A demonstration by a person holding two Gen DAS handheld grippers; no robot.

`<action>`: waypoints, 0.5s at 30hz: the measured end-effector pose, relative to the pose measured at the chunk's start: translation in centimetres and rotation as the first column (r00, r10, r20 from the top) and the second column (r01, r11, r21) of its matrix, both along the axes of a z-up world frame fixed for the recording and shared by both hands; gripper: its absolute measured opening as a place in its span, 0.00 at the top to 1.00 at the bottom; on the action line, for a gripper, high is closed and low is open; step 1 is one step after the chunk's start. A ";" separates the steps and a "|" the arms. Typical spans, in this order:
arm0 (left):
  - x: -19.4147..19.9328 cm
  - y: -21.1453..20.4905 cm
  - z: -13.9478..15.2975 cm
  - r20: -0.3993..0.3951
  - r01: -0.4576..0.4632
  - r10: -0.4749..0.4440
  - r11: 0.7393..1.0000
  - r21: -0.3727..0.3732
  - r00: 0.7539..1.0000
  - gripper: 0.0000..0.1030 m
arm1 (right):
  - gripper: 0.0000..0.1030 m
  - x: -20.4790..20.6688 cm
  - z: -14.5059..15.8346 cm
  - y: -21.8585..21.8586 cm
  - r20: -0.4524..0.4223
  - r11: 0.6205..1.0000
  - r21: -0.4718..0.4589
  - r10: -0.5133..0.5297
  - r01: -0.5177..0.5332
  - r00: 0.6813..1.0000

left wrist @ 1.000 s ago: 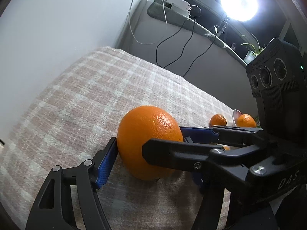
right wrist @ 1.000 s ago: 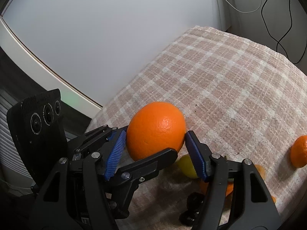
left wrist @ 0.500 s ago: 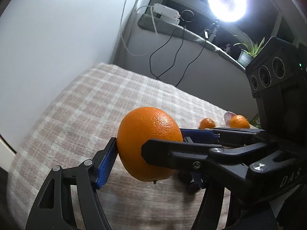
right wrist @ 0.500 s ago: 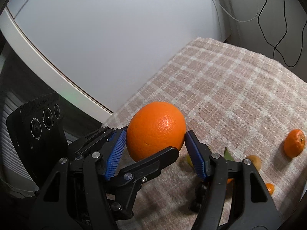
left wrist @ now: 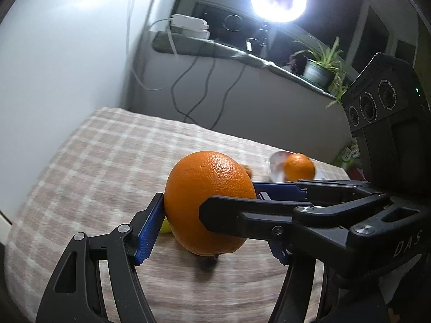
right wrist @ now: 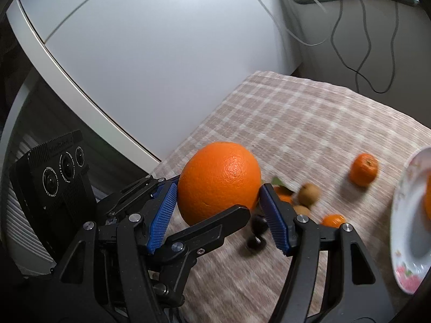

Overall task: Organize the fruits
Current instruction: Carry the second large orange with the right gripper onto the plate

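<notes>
Right wrist view: one large orange [right wrist: 219,181] between both grippers, one mandarin [right wrist: 363,170] beyond.

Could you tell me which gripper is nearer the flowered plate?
Right: both grip the large orange, the right gripper on the plate's side, the left gripper beyond it.

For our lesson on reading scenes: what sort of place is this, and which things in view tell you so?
Probably a room in a home: a checked cloth covers the table, a potted plant stands on the windowsill, and a flowered plate sits among loose fruit.
</notes>
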State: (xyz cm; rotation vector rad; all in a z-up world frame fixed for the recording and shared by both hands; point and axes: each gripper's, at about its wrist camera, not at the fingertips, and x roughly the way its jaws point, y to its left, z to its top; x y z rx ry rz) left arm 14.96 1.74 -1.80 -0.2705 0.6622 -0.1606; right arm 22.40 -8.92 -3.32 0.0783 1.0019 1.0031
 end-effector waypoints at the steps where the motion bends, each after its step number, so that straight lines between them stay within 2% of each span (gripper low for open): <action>1: 0.0 -0.6 0.1 0.003 0.010 -0.010 1.000 0.002 1.000 0.35 | 0.35 -0.1 0.2 -0.8 0.003 1.000 0.002 -0.010 0.010 1.000; 8: 1.0 -5.0 0.4 0.008 0.092 -0.092 0.996 0.010 0.996 0.35 | 0.35 -0.3 0.5 -5.9 0.007 0.996 0.019 -0.090 0.090 0.996; 15: 2.6 -9.9 0.2 -0.004 0.193 -0.193 0.981 0.013 0.981 0.35 | 0.35 0.1 0.1 -12.1 -0.019 0.979 0.040 -0.198 0.199 0.980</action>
